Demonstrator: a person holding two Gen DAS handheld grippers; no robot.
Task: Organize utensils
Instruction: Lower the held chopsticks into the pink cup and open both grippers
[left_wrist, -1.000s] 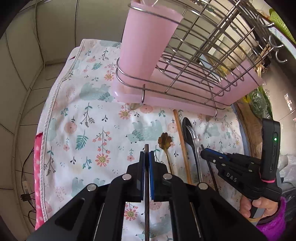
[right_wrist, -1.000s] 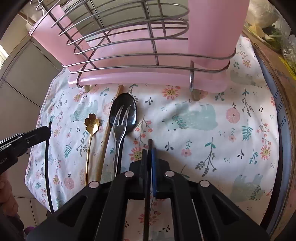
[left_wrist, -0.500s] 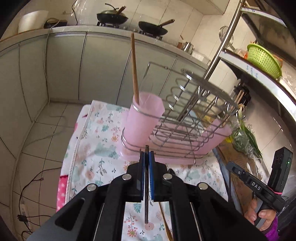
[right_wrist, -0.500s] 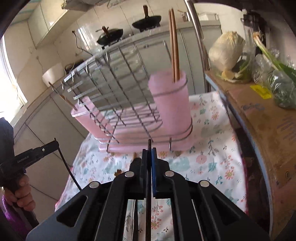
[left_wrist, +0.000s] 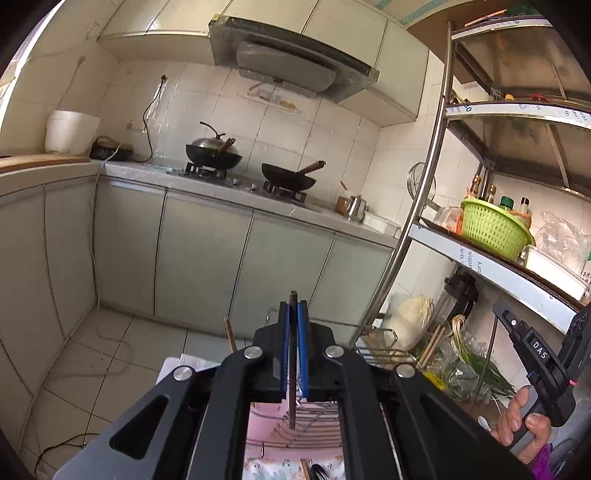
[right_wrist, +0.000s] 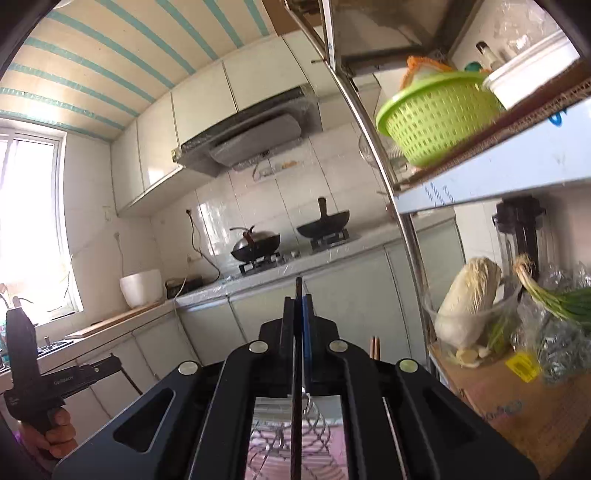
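- Left gripper (left_wrist: 293, 314): jaws pinched on a dark chopstick (left_wrist: 293, 369), held near level above the pink wire rack (left_wrist: 295, 432)
- Right gripper (right_wrist: 298, 306): jaws pinched on a black chopstick (right_wrist: 295, 424), level, over the same rack
- Backdrop: stove with two woks (left_wrist: 288, 177)

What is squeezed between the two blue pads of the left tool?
A thin dark chopstick, standing upright and clamped between the blue pads of the left tool; it shows plainly in the left wrist view.
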